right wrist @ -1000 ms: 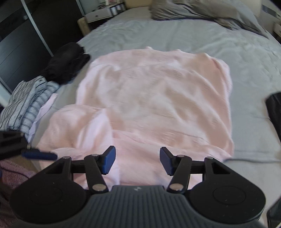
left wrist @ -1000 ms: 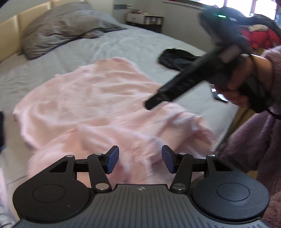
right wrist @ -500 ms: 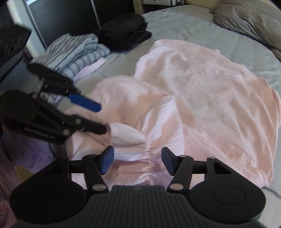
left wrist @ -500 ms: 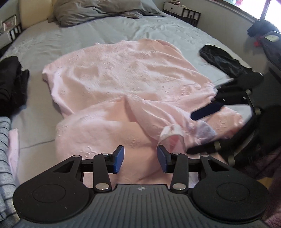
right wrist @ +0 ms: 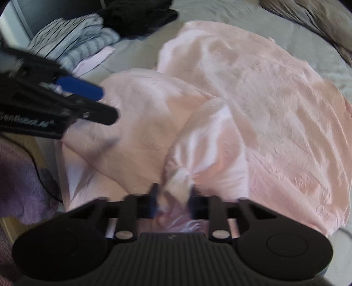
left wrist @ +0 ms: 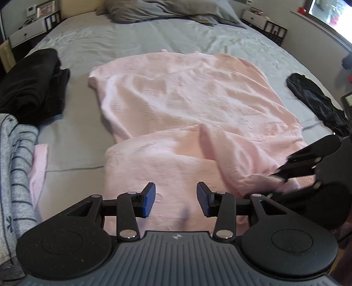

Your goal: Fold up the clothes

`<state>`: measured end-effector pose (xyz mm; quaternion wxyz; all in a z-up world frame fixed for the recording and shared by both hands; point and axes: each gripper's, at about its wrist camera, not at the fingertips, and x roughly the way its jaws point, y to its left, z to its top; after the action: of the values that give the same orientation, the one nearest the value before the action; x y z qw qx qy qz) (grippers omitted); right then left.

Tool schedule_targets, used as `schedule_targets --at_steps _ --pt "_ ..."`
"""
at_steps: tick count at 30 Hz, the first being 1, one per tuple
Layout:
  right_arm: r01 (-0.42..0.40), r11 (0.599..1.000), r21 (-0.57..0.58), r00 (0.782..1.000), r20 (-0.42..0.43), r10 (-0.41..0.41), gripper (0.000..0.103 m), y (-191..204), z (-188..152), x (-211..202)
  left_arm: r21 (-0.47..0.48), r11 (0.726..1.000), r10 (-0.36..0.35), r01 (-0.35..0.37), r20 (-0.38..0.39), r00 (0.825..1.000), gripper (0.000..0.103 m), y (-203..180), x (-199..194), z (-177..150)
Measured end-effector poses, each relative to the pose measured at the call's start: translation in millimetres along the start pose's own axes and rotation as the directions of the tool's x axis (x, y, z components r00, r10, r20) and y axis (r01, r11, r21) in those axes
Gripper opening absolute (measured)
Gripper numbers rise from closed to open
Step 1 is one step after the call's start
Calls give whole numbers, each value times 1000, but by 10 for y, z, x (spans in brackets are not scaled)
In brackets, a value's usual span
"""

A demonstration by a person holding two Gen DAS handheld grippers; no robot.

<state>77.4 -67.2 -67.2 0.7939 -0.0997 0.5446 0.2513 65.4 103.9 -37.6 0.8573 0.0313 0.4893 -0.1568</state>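
- Across the middle of the grey bed (left wrist: 136, 44) lies one pink garment (left wrist: 187, 99), spread mostly flat, its near part folded and bunched toward the foot edge.
- One right gripper (right wrist: 172, 198) points steeply down at the garment's near bunched end; its jaws are closing with a gathered knot of pink cloth between them, and blur hides whether the pads already press it.
- One left gripper (left wrist: 176, 199) hangs over the near folded part, tilted down, its jaws spread with nothing between them.
- Two dark garments lie on the bed: a black pile (left wrist: 33, 88) on the left side and a black piece (left wrist: 316, 103) on the right.
- One striped grey garment (left wrist: 15, 165) sits beside the black pile, a pale pink piece (left wrist: 39, 167) under its edge.
- One grey pillow (left wrist: 158, 11) lies at the head.
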Motion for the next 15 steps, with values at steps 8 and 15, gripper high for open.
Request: schedule_targets --at_steps 8,15 --pt "-1 992 128 1000 29 -3 7 -431 -99 -421 3 1000 11 -11 -2 1000 40 85 -93 -88" --pt "65 959 274 994 63 -86 6 -1019 -287 -756 5 999 34 -34 -15 999 40 129 -106 -135"
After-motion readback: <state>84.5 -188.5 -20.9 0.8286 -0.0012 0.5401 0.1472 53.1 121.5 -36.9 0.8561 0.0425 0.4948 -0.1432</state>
